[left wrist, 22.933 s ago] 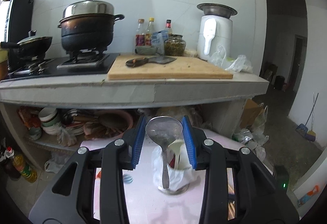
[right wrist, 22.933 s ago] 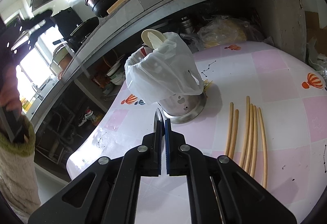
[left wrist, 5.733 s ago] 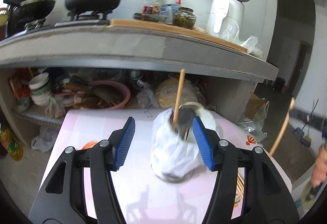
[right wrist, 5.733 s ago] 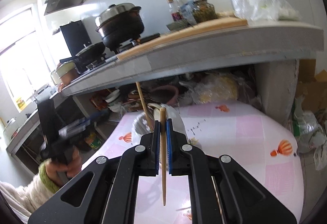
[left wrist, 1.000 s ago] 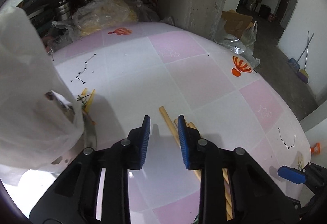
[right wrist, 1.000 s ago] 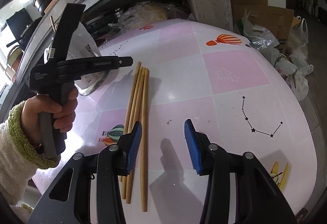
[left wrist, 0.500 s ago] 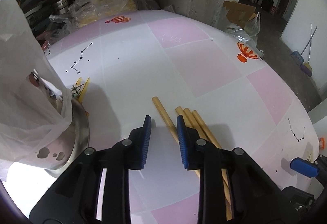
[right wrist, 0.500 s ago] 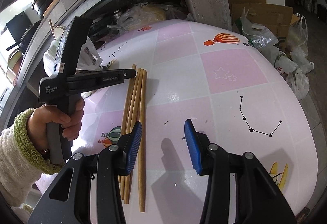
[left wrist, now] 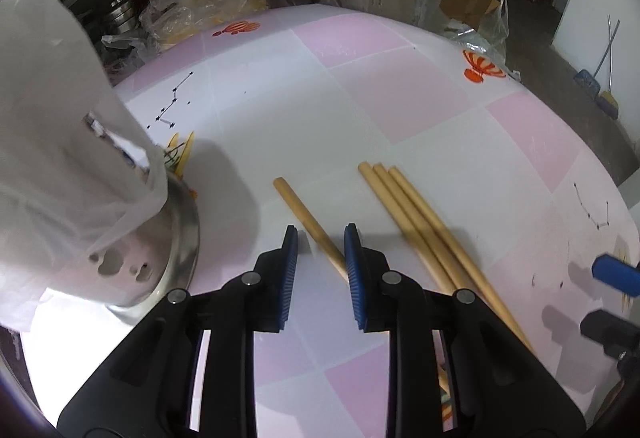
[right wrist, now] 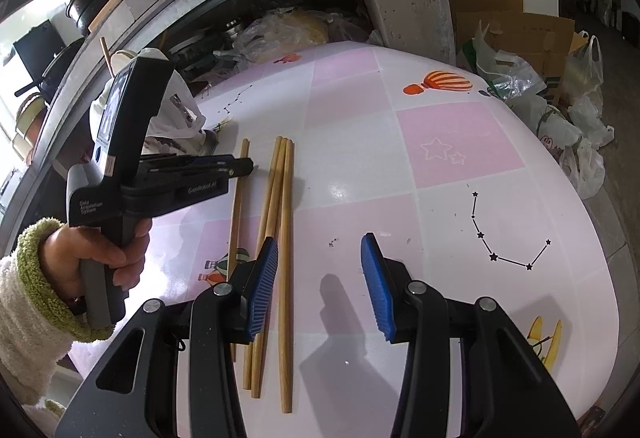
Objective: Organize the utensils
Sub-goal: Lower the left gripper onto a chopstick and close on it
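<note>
Left gripper (left wrist: 319,244) fingers apart astride the lone chopstick (left wrist: 308,220), right gripper (right wrist: 320,258) gaping empty; closing off-centre could roll it along the surface (left wrist: 360,86)

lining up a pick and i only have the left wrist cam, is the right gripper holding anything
Observer: No. The right gripper is open with nothing between its pads, hovering beside the three bunched chopsticks.
Operator: anything put away yet
Observer: One chopstick stands up out of the bagged holder.
Operator: and the one i'm over, is it clear of the others further back
Observer: The single chopstick lies apart from the bunch down to where the right gripper's finger hides it.
</note>
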